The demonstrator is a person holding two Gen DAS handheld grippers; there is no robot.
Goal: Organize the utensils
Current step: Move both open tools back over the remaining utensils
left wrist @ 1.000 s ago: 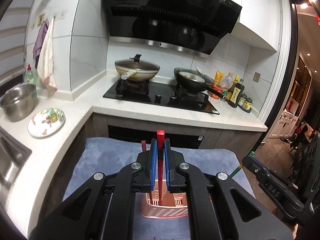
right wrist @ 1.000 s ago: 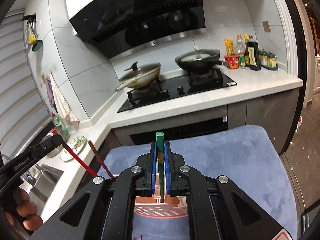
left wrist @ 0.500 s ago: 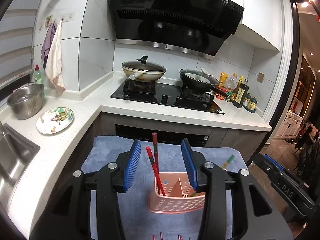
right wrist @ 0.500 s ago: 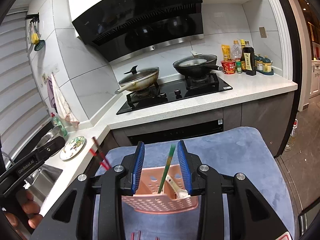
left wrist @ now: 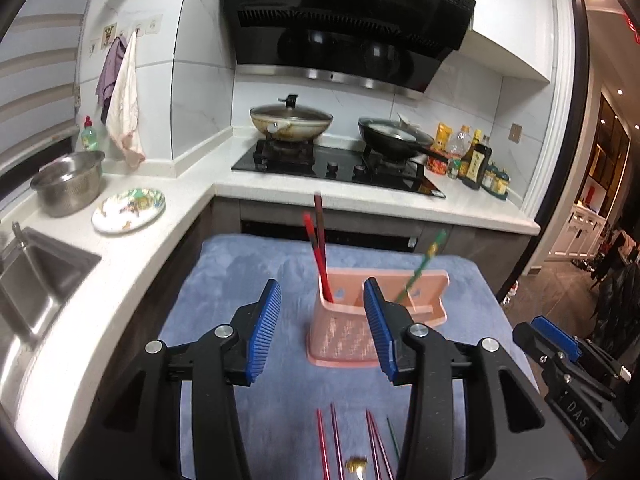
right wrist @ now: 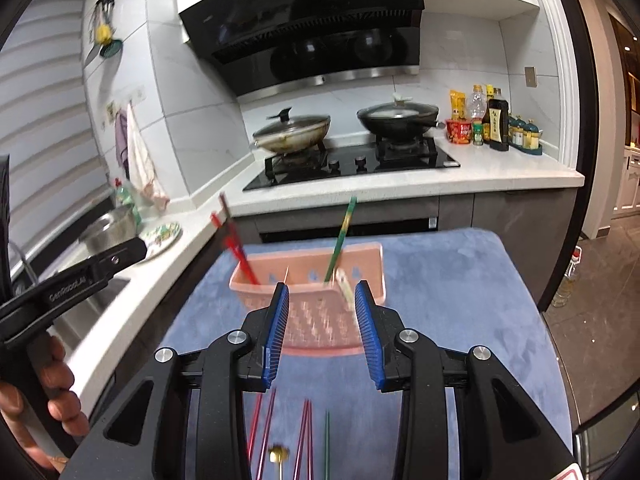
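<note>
A pink perforated utensil basket (left wrist: 360, 340) (right wrist: 316, 320) stands on the blue mat (left wrist: 248, 276) (right wrist: 448, 280). Two red chopsticks (left wrist: 318, 252) (right wrist: 236, 248) lean in its left compartment. A green chopstick (left wrist: 420, 268) (right wrist: 340, 240) leans in its right compartment beside a white utensil (right wrist: 345, 286). My left gripper (left wrist: 322, 326) is open and empty, just in front of the basket. My right gripper (right wrist: 320, 334) is open and empty, also in front of it. Several red chopsticks (left wrist: 332, 444) (right wrist: 280, 432), a green one (right wrist: 327, 444) and a gold-tipped utensil (left wrist: 356, 466) (right wrist: 279, 454) lie on the mat below the grippers.
A white L-shaped counter (left wrist: 120, 264) runs left and behind the mat, with a sink (left wrist: 36, 276), steel bowl (left wrist: 68, 186) and patterned plate (left wrist: 128, 210). The stove (left wrist: 336, 168) holds two pans. Bottles (left wrist: 476, 164) stand at the back right. Open floor lies to the right.
Both grippers opened and let go of their chopsticks, red from the left and green from the right, which now stand in the basket. Both grippers pulled back toward me.
</note>
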